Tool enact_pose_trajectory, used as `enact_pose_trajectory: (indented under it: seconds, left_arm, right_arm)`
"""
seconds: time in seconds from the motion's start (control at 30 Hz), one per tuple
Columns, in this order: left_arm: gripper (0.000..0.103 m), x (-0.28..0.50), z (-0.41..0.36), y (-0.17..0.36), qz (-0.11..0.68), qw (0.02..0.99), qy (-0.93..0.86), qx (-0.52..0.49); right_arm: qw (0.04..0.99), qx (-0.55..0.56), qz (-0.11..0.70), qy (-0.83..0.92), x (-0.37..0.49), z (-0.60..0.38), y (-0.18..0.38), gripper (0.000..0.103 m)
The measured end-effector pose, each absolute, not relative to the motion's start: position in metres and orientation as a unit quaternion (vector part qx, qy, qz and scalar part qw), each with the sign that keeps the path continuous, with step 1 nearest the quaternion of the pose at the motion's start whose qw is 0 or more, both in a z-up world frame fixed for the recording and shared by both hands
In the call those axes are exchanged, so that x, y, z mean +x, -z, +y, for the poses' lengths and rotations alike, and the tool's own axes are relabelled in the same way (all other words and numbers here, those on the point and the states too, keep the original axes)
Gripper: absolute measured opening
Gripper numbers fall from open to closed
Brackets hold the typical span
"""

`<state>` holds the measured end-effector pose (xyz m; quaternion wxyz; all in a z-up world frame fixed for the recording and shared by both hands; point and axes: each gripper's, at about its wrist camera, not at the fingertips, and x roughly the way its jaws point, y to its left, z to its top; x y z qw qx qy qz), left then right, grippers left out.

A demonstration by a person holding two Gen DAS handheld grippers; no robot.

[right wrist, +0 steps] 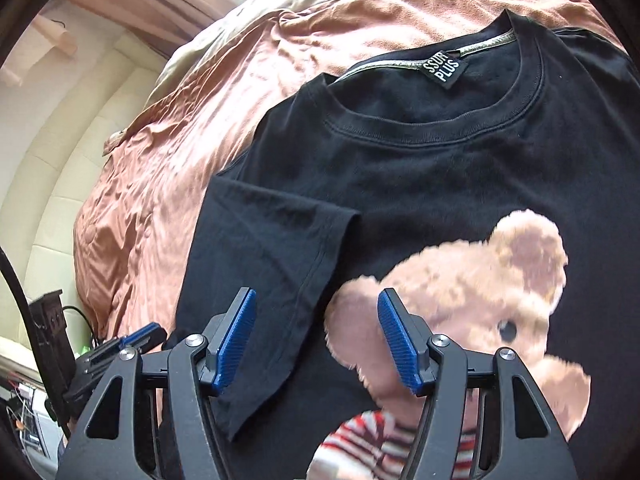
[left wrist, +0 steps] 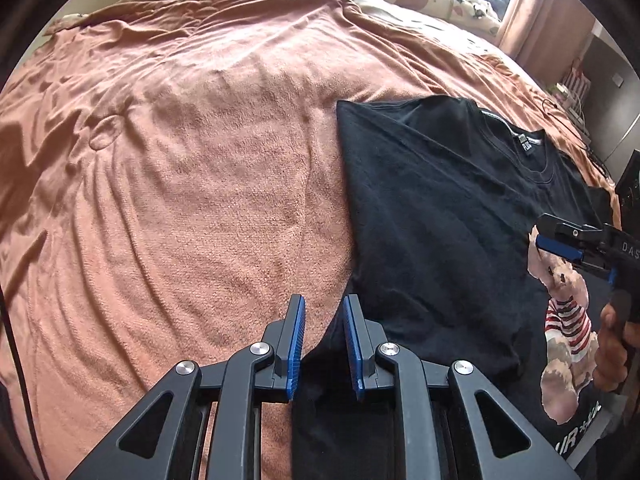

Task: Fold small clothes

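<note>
An orange blanket (left wrist: 180, 168) covers the bed and fills most of the left view; curtains (left wrist: 532, 12) hang at upper right there. The black shirt (right wrist: 400, 184) lies flat on the blanket, one sleeve (right wrist: 272, 264) folded inward. Only the right view shows its bear print's face (right wrist: 480, 292) and neck label (right wrist: 446, 70). The right gripper (right wrist: 316, 340) stands spread, empty, over the print. The left gripper (left wrist: 324, 344) is narrowly parted at the shirt's edge, pinching nothing.
</note>
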<state>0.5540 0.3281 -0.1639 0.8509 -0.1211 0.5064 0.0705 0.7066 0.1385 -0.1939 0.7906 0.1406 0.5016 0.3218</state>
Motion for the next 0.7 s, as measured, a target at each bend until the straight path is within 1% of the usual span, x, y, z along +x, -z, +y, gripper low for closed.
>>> enact_pose_trajectory:
  seconds: [0.07,0.1,0.13,0.17,0.23,0.27,0.3,0.33,0.4,0.6,0.63,0.7]
  left_arm:
    - [0.021,0.554,0.329,0.168,0.508,0.849,-0.066,-0.128]
    - [0.021,0.555,0.328,0.170,0.511,0.848,-0.065,-0.127]
    - [0.021,0.555,0.328,0.172,0.514,0.846,-0.063,-0.131]
    - [0.021,0.554,0.329,0.173,0.514,0.844,-0.060,-0.138]
    - [0.021,0.554,0.329,0.173,0.514,0.844,-0.055,-0.142]
    - [0.021,0.555,0.328,0.174,0.515,0.844,-0.056,-0.135]
    - [0.020,0.555,0.326,0.174,0.517,0.844,-0.055,-0.127]
    - [0.016,0.556,0.324,0.175,0.520,0.843,-0.054,-0.122]
    - [0.012,0.555,0.323,0.176,0.523,0.842,-0.058,-0.121]
    - [0.011,0.553,0.327,0.179,0.524,0.836,-0.077,-0.142]
    - [0.012,0.552,0.328,0.178,0.525,0.834,-0.081,-0.147]
    - [0.019,0.551,0.327,0.175,0.528,0.833,-0.091,-0.137]
  right_arm:
    - [0.796,0.135,0.496,-0.320,0.710,0.140,0.195,0.061]
    - [0.798,0.133,0.491,-0.322,0.711,0.142,0.195,0.059]
    - [0.802,0.131,0.487,-0.322,0.713,0.145,0.195,0.053]
    - [0.805,0.127,0.485,-0.318,0.715,0.148,0.195,0.050]
    - [0.806,0.125,0.486,-0.315,0.718,0.152,0.198,0.033]
    - [0.804,0.126,0.486,-0.320,0.720,0.156,0.199,0.028]
    - [0.804,0.122,0.486,-0.320,0.720,0.158,0.200,0.017]
    - [0.807,0.114,0.487,-0.314,0.721,0.159,0.201,0.005]
    - [0.813,0.103,0.485,-0.306,0.722,0.157,0.203,0.000]
    - [0.825,0.098,0.486,-0.271,0.715,0.151,0.200,0.000]
    - [0.826,0.095,0.486,-0.269,0.714,0.151,0.198,0.000]
    - [0.826,0.087,0.491,-0.261,0.713,0.153,0.194,0.000]
